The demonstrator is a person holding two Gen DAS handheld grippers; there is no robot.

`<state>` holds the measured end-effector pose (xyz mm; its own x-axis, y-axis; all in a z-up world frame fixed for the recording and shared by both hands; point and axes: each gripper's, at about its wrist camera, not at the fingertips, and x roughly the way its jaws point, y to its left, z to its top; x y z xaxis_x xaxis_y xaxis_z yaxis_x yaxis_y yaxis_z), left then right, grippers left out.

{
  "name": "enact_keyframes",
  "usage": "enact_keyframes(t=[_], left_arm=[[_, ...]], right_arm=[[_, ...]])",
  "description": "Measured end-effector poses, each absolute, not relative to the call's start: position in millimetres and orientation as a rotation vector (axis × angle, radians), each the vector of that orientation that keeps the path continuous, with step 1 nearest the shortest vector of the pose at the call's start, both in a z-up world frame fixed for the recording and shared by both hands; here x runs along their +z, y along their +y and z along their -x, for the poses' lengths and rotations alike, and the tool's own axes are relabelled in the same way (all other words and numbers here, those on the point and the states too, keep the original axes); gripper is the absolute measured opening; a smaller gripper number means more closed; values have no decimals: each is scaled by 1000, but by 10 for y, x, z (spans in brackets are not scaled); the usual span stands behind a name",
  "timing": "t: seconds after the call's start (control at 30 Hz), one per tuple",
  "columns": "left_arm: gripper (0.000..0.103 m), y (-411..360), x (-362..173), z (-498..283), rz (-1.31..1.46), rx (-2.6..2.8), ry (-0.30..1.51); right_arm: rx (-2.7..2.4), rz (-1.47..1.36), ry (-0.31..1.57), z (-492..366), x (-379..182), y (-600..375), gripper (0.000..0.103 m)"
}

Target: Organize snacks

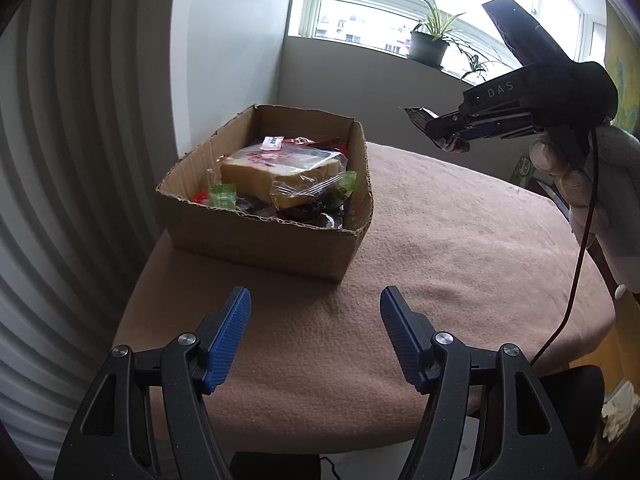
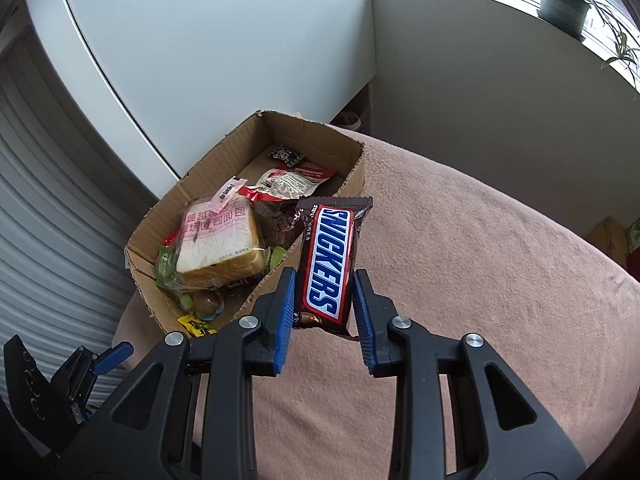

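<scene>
A brown Snickers bar is clamped upright between the blue pads of my right gripper, held in the air above the table, just right of the box. In the left wrist view the same right gripper hangs high at the right with the bar's dark wrapper sticking out of it. An open cardboard box at the table's far left corner holds a wrapped bread slice and several small snack packets. My left gripper stands open and empty, low over the cloth in front of the box.
A pinkish-brown cloth covers the round table. A gloved hand and a black cable are at the right. Potted plants stand on the window sill behind. A white corrugated wall rises left of the table's edge.
</scene>
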<state>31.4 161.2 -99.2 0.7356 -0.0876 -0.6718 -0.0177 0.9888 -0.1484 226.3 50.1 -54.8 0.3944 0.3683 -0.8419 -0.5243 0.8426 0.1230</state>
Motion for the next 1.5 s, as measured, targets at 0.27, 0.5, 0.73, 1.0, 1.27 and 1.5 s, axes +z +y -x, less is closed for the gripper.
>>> enact_keyframes(t=[0.27,0.5,0.73,1.0,1.27,1.5], left_arm=[[67,1815,-1019,-336,175,-29,746],[67,1946,-1047,-363,193,-19,749],[67,1960,-1046,-358,192,-20,745],[67,1957,-1041,-336,193,-10,749],[67,1881,-939,-292,178,5,738],[67,1723,-755,-140,155,12,714]], right_arm=[[598,234,1030,-2482,-713,1079,29],[588,272,1038,-2587,-857,1308,29],[525,278,1007,-2718,-847,1342,64],[550,270,985,-2637,-783,1316,72],[576,242,952,-2397,-641,1144,79],[583,226,908,-2106,-486,830,87]])
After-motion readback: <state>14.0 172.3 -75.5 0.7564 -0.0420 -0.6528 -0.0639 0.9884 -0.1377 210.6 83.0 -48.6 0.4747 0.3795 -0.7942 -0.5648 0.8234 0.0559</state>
